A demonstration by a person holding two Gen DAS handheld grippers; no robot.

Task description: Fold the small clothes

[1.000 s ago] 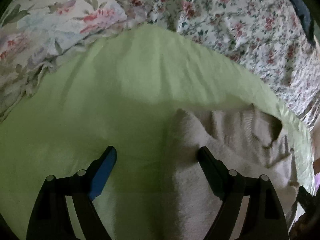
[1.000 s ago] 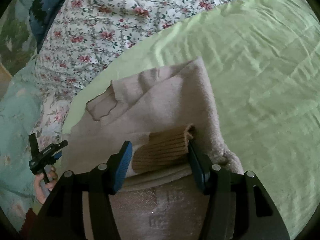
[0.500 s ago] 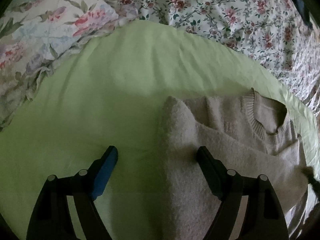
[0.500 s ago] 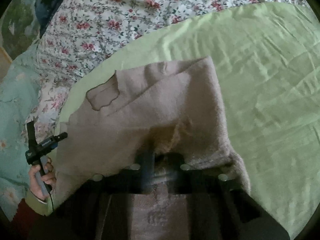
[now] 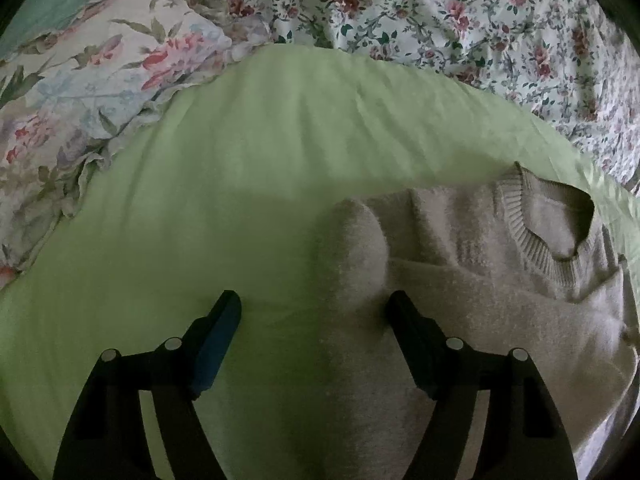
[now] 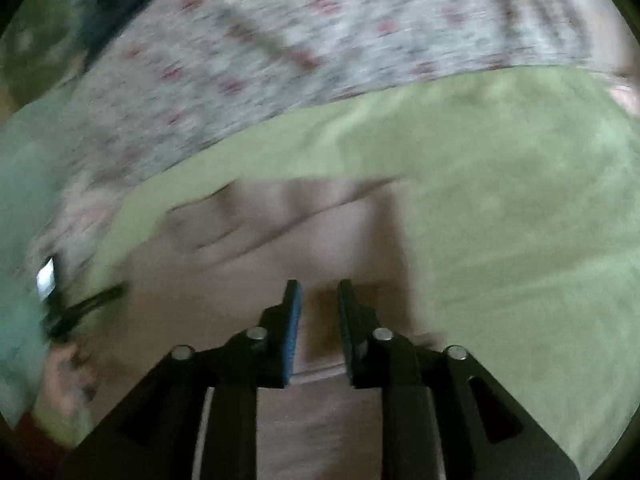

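Observation:
A small beige knit sweater [image 5: 460,304] lies on a light green sheet [image 5: 240,200], its ribbed neck opening [image 5: 544,220] at the right. My left gripper [image 5: 314,304] is open over the sweater's left folded edge, one finger over the sheet, the other over the sweater. In the blurred right wrist view the sweater [image 6: 280,240] lies ahead. My right gripper [image 6: 318,296] is nearly closed on the brown ribbed cuff [image 6: 320,320] of a sleeve.
Floral bedding [image 5: 460,20] surrounds the green sheet at the back and right, with a floral pillow [image 5: 92,92] at the left. In the right wrist view the other gripper and hand [image 6: 68,320] show at the left edge.
My right gripper closed on the sleeve cuff and is moving fast, blurring its view. The left view has shifted so the neck opening shows more fully.

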